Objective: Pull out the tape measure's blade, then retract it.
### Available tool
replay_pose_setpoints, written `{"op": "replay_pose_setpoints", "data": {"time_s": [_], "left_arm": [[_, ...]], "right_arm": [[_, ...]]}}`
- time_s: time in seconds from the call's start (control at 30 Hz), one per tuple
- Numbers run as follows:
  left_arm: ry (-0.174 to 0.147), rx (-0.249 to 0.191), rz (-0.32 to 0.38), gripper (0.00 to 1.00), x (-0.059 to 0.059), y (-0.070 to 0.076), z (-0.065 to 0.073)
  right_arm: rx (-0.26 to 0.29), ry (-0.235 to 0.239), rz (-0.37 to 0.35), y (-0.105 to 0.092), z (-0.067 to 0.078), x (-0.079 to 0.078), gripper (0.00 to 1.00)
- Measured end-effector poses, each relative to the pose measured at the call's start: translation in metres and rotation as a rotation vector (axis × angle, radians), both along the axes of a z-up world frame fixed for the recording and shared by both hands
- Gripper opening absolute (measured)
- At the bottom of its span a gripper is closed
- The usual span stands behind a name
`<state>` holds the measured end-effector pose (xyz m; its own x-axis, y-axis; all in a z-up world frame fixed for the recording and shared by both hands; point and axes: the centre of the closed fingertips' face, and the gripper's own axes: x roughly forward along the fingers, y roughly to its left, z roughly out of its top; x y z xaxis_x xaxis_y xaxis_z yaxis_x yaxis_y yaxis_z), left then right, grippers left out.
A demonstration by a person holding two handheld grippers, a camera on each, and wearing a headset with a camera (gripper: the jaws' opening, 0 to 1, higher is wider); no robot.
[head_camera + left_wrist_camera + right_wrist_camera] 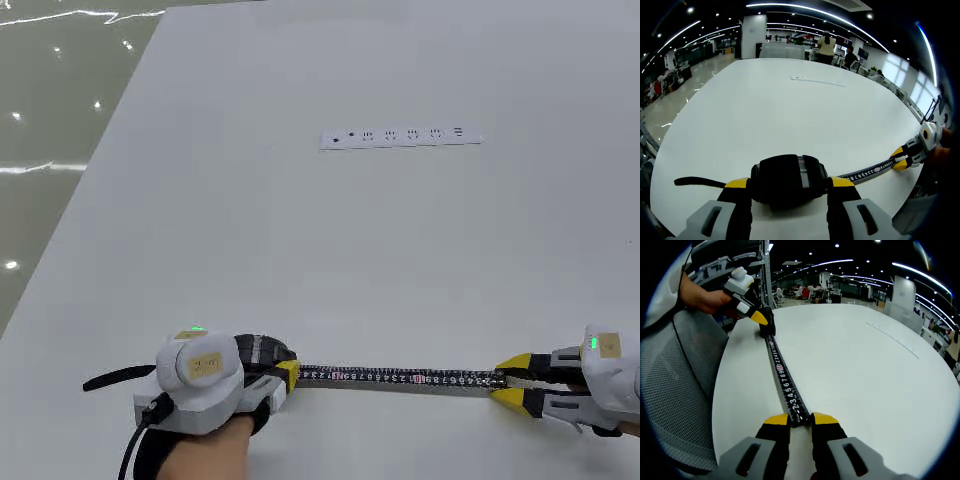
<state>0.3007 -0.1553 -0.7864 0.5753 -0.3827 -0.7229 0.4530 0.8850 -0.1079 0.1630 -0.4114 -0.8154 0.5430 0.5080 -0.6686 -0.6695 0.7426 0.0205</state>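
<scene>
Head view: left gripper (285, 375) clamps the case (262, 353); blade (400, 377) runs straight from it to right gripper (512, 383), jaws pinching its tip.

The blade (788, 390) of the tape measure (789, 177) carries white digits on black. In the right gripper view, 2, 3, 4, 5, 6, 7, 8 and 9 read in a row, starting at the right gripper (800, 419). Farther along they blur. In the head view, the marks on the power strip (400, 136) are too small to read.
</scene>
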Motion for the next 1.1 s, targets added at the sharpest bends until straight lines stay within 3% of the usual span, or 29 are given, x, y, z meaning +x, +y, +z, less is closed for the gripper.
{"op": "replay_pose_setpoints", "data": {"time_s": [0.23, 0.3, 0.7, 1.1], "left_arm": [[0.009, 0.01, 0.0, 0.56, 0.0, 0.0, -0.001], [0.011, 0.014, 0.001, 0.56, 0.0, 0.0, -0.001], [0.016, 0.004, -0.001, 0.56, -0.001, 0.0, -0.001], [0.03, -0.002, 0.0, 0.56, -0.001, 0.0, -0.001]], "right_arm": [[0.003, 0.006, 0.001, 0.002, 0.003, -0.001, 0.14], [0.031, 0.007, 0.01, 0.007, 0.005, -0.001, 0.14], [0.045, -0.007, 0.032, 0.022, 0.002, 0.007, 0.14], [0.104, -0.023, 0.016, 0.041, 0.006, 0.019, 0.13]]}}
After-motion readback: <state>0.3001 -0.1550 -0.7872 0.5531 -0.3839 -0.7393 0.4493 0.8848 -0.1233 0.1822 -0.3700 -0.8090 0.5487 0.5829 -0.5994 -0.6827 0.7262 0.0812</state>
